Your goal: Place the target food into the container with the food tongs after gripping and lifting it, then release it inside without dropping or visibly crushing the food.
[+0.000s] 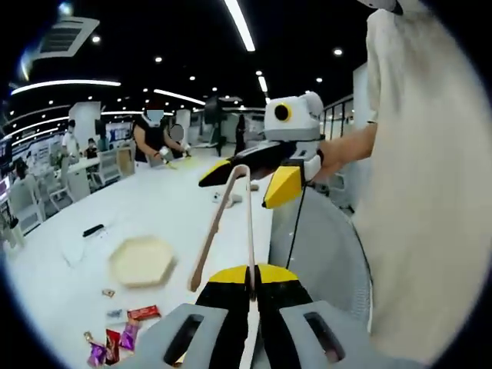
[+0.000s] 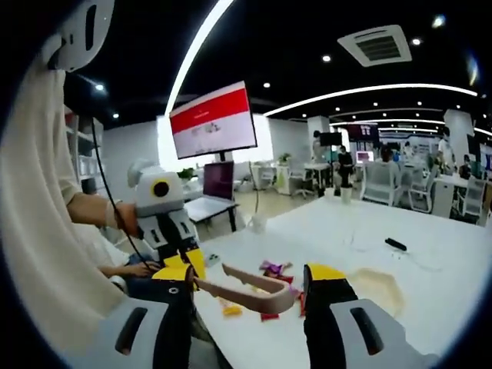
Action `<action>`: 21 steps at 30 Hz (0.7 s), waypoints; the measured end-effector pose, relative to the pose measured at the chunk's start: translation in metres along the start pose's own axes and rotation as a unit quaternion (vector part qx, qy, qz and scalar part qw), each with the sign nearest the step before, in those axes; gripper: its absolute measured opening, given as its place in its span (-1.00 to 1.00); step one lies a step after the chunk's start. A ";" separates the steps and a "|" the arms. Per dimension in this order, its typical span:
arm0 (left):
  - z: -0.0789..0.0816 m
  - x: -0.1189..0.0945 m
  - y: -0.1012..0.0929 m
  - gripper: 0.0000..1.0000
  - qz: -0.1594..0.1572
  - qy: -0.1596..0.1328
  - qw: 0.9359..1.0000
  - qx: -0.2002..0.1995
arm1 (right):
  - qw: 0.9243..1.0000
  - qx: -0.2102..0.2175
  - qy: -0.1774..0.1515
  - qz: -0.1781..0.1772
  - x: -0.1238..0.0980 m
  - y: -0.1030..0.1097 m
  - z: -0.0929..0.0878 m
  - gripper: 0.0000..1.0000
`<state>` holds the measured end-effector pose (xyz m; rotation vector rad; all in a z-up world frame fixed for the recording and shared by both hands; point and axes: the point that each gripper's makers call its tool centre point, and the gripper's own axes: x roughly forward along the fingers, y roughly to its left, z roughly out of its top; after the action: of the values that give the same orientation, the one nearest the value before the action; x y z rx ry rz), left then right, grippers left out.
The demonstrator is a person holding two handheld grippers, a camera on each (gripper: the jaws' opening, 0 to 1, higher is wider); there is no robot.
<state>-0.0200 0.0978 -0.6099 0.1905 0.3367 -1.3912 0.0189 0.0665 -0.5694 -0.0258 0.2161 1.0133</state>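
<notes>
Your left gripper point(image 1: 251, 296) has its yellow-tipped jaws pressed together on the hinge end of the beige plastic food tongs point(image 1: 227, 223), whose two arms fan out above the white table point(image 1: 165, 211). Your right gripper point(image 2: 250, 288) stands with its jaws wide apart, the tongs' curved end lying between them; actual contact cannot be told. The wrapped candies point(image 1: 117, 337) lie on the table at near left, just beside the cream hexagonal tray point(image 1: 143, 261).
</notes>
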 end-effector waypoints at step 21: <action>0.032 -0.009 -0.029 -1.00 -0.045 -0.041 0.998 0.011 | 0.994 0.027 -0.031 0.101 -0.012 0.033 0.023 -0.01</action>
<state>-0.0460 0.0903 -0.5753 0.1376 0.2654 -1.4876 -0.0113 0.0765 -0.5421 0.0775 0.1909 1.2075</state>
